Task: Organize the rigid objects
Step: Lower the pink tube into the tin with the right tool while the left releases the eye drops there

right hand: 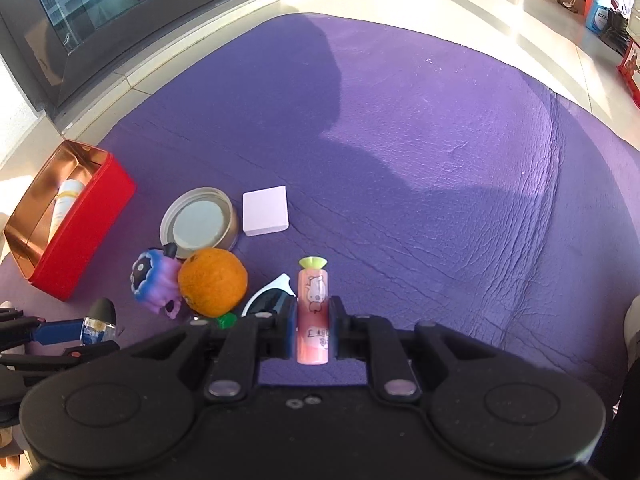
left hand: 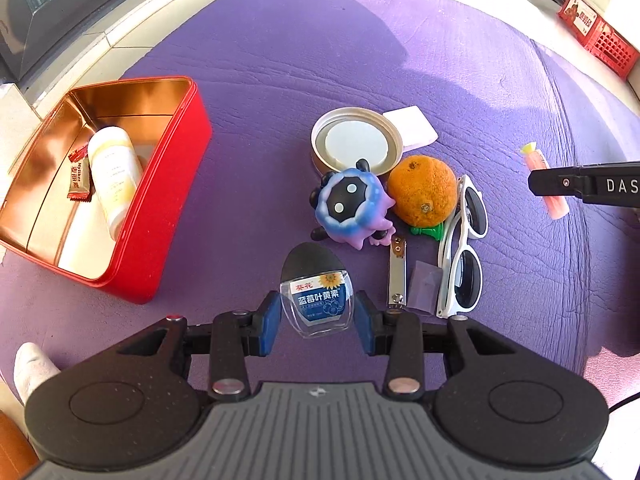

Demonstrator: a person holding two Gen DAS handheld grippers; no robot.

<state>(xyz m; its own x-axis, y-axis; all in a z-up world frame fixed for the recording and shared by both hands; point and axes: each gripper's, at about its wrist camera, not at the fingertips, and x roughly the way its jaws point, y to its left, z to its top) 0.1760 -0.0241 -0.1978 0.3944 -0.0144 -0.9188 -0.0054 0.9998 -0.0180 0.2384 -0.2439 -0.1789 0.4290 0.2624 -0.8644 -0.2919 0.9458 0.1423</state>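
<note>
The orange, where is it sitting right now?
The orange sits on the purple mat mid-frame in the left wrist view, touching the blue-purple toy on its left, white sunglasses on its right, round tin lid just behind.

Purple mat (right hand: pixel 440 160) on pale tiled floor (right hand: pixel 500 20); dark window (right hand: pixel 100 8) left; strong sunlight.

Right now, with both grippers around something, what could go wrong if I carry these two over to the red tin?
1. The left gripper's pads do not visibly press the clear bottle; a gap shows on each side, so lifting now may leave it behind or drop it.
2. The right gripper pinches the pink tube at its lower half, so it might pivot in transit.
3. The red tin lies far left, beyond the toy figure and orange; the right gripper's path could knock them.
</note>
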